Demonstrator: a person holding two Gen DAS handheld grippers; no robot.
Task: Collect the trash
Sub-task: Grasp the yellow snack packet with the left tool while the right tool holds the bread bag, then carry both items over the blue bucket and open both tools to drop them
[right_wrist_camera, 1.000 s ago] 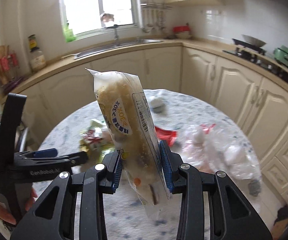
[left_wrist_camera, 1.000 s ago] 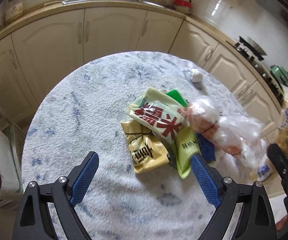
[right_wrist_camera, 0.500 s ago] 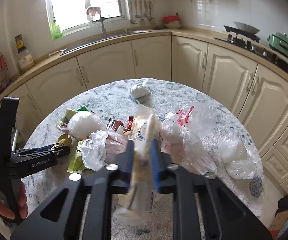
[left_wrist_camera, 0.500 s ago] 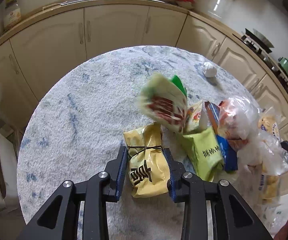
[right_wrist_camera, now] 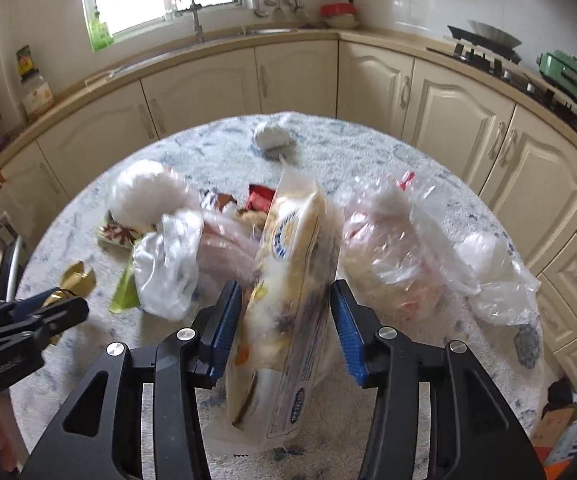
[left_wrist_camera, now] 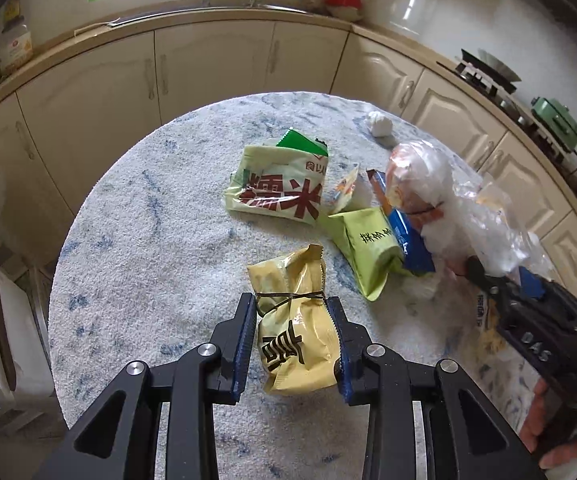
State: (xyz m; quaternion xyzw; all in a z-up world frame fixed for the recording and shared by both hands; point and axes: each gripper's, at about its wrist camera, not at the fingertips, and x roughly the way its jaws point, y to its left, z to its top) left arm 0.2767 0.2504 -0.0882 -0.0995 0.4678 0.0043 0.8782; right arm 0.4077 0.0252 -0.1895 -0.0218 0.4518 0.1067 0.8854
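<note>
A round speckled tabletop is set in a kitchen with cream cupboards. A yellow snack bag is squeezed between the jaws of the left gripper. A clear food packet stands between the just-opened jaws of the right gripper, untouched by the right pad.

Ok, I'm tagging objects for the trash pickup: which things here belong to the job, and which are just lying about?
Job: yellow packet, pale green bag, lime packet, clear food bag, crumpled plastic bags, white crumpled ball.
Lying about: jar, red bowl, green pot, along the counter.
</note>
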